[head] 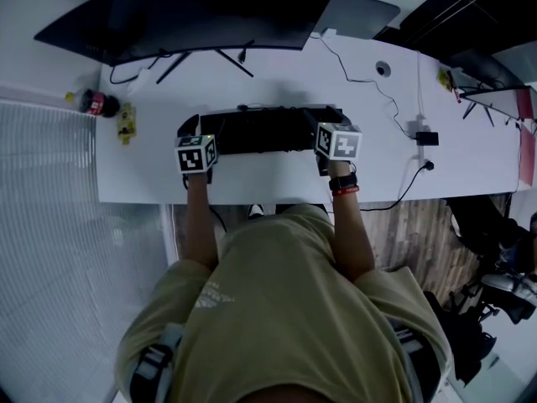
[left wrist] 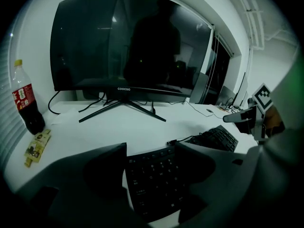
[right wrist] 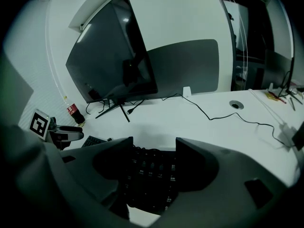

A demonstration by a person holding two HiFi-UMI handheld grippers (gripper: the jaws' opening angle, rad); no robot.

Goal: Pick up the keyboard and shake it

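A black curved keyboard point(head: 262, 129) lies flat on the white desk point(head: 277, 183) in front of the person. My left gripper point(head: 196, 134) is at its left end with jaws spread wide, and the keys point(left wrist: 156, 179) show in the gap between them without either jaw pressing on them. My right gripper point(head: 325, 133) is at the right end, also spread, with keys point(right wrist: 149, 175) lying between its jaws. The left gripper point(left wrist: 151, 151) and right gripper point(right wrist: 154, 146) both sit low over the keyboard.
A wide dark monitor point(head: 210, 15) stands on its splayed foot behind the keyboard. A cola bottle point(head: 91, 102) and a yellow packet point(head: 126, 122) lie at the desk's left end. Cables and a black adapter point(head: 425, 138) run across the right side, near a cable hole point(head: 383, 69).
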